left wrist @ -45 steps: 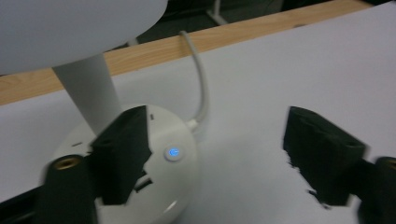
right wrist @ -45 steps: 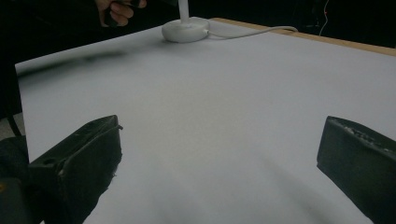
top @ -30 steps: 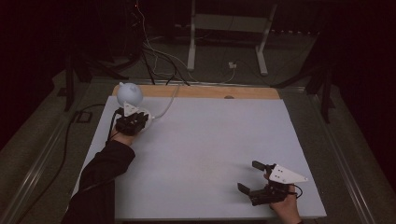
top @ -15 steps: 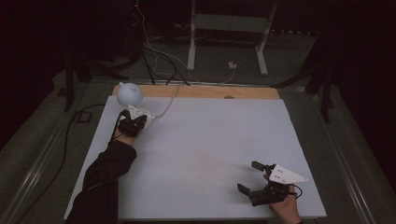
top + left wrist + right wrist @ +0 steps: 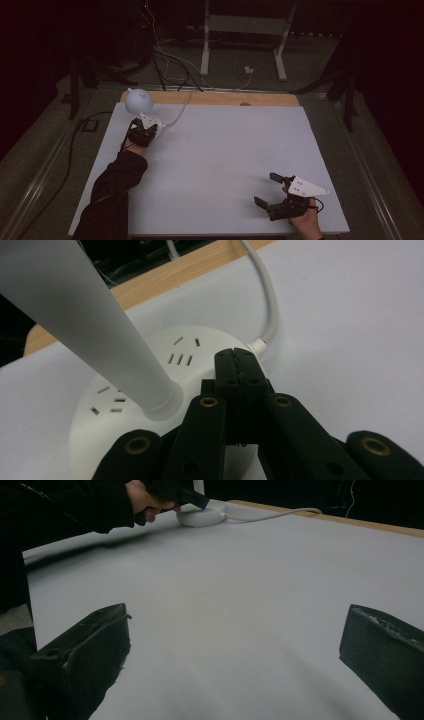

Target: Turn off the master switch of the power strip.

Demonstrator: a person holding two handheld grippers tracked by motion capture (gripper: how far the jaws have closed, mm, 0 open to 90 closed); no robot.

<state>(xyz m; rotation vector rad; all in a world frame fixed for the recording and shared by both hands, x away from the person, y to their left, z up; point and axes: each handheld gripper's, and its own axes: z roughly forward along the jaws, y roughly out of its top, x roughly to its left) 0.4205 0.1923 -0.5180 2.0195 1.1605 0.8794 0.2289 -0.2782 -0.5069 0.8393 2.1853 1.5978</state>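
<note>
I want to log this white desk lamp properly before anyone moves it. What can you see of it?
The desk lamp looks like matte white plastic: a round flat base with groups of socket slots in its top, a tapering stem rising from the base, and a rounded head. It stands upright at the white table's far left corner. A white cord leaves the base toward the wooden edge. The left tongs, shut, rest their tips on the base near the cord's entry.

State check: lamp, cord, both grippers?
Lamp: upright at table's far left corner; lit or not, cannot tell.
Cord: plugged into lamp base, runs off the far edge.
Left gripper: shut, tips over the base.
Right gripper: open, empty.
</note>
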